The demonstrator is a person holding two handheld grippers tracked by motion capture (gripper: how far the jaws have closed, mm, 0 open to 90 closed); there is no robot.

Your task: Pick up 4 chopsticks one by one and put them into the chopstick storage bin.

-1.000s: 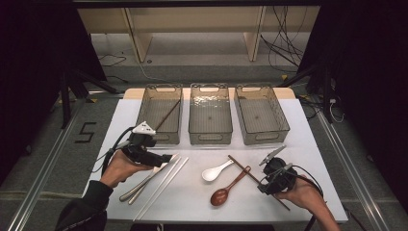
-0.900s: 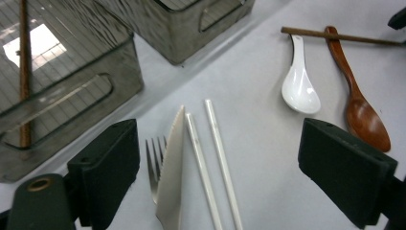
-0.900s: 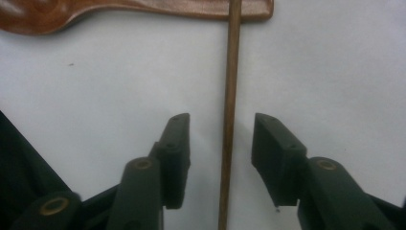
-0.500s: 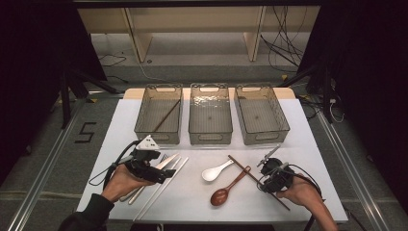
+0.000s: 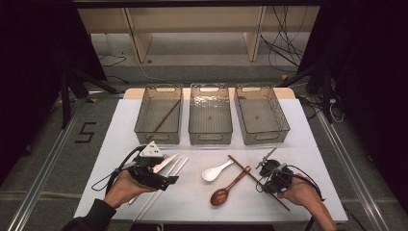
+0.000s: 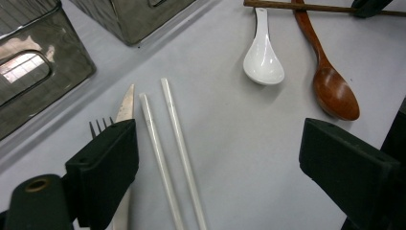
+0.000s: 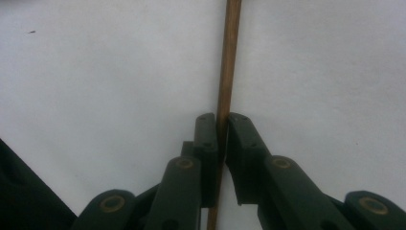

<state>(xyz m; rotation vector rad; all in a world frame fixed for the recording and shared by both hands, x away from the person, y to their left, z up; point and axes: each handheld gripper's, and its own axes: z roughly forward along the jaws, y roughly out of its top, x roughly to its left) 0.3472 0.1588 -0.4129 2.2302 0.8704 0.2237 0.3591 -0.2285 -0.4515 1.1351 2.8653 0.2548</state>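
Right hand-held gripper [image 7: 221, 139], lower right of the high view, has just closed onto the brown chopstick [image 7: 229, 57] lying on the counter [image 5: 308, 159]; ready to lift. Left hand-held gripper [image 6: 218, 163] has moved in, jaws apart over the white chopsticks [image 6: 165, 143].

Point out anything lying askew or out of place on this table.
The brown chopstick lies across the wooden spoon, its far end near the white spoon. Its twin sits alone, slanted, in the left bin. Otherwise nothing looks spilled or damaged.
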